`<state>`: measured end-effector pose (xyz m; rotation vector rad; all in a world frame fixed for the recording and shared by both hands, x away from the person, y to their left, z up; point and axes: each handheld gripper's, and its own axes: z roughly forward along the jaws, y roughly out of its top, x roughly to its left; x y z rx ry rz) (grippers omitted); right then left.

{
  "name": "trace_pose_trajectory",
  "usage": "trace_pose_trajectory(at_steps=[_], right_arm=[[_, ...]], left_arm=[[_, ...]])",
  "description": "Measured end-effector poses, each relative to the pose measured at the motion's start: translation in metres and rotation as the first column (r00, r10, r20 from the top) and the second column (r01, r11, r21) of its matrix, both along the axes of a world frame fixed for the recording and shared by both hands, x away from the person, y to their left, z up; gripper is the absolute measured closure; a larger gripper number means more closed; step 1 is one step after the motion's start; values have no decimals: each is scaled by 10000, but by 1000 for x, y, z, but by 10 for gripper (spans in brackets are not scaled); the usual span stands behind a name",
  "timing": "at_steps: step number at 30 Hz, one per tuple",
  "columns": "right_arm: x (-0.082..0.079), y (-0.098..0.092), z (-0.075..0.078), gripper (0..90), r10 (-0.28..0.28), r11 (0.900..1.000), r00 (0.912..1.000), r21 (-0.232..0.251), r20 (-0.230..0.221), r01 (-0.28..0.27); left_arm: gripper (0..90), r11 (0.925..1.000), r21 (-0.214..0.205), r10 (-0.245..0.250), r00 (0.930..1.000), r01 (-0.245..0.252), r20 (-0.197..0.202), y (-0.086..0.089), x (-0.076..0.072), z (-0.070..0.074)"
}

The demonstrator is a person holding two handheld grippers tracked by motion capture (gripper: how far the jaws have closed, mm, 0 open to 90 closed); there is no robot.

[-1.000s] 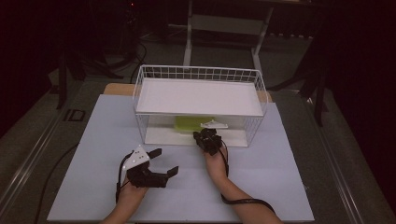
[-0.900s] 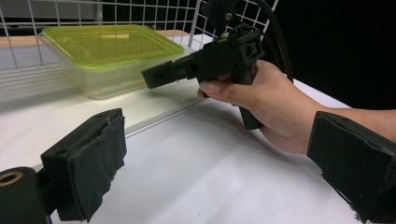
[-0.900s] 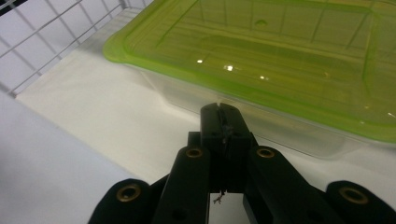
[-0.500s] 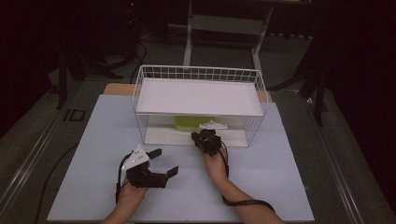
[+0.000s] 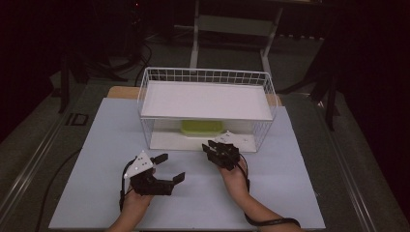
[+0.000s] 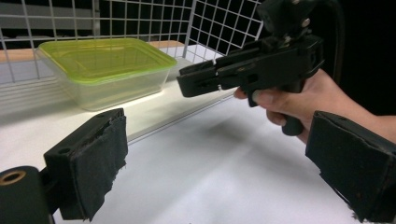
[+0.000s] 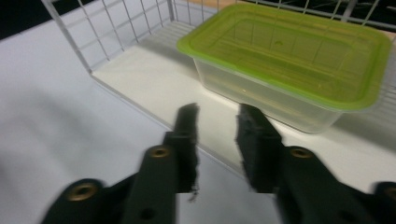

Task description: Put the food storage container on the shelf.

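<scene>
The left gripper (image 5: 168, 166) is idling spread near the table's (image 5: 300, 193) front edge, while the right gripper (image 5: 218, 151), jaws just opening with nothing between, is backing off the box (image 5: 202, 127) on the rack's (image 5: 145, 94) lower shelf, so it's best drawn straight out, clear of the wire.

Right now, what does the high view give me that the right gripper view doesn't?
High view: the top shelf of the rack, and the left gripper open over the table. Right gripper view: the right gripper, jaws just opening with nothing between them, short of the tub, and its ribbed lid up close. Both: the green-lidded tub on the rack's bottom shelf.
</scene>
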<state>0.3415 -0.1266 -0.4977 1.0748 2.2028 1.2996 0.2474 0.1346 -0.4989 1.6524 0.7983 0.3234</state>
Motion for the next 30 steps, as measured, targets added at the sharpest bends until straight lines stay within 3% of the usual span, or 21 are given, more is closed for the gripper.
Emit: trace_pose_trajectory(at_steps=[7,8,9,13,16,22,24,26,30], right_arm=[[-8,-15,8,249,-40,9995,9994,302,-358,51],[-8,-15,8,249,-40,9995,9994,302,-358,51],[-10,-20,7,129,-65,9994,9996,333,-279,74],[-14,-32,5,137,-295,9992,9993,254,-209,300],[-15,-42,5,140,-89,9994,9994,335,-348,101],[-22,-57,7,146,562,9984,9981,-52,-236,-563],[-22,-57,7,146,562,9984,9981,-52,-236,-563],[-31,-66,11,146,668,9978,9977,-1,-103,-668],[-38,-73,14,146,732,9973,9971,115,-200,-730]], left_arm=[[65,10000,54,-48,9999,49,-152,-3,2,-1],[65,10000,54,-48,9999,49,-152,-3,2,-1],[65,9999,149,-70,9999,72,-150,-3,2,-2],[69,9997,186,-127,9999,128,-73,-5,1,-1],[69,9997,199,-159,9998,160,-84,-5,1,-1],[69,9994,211,-258,9995,261,-159,-6,1,-1],[69,9991,279,-311,9994,316,-181,-6,1,0],[69,9965,610,-559,9983,567,-148,-7,-2,4],[69,9964,604,-584,9982,591,-131,-5,-5,8]])
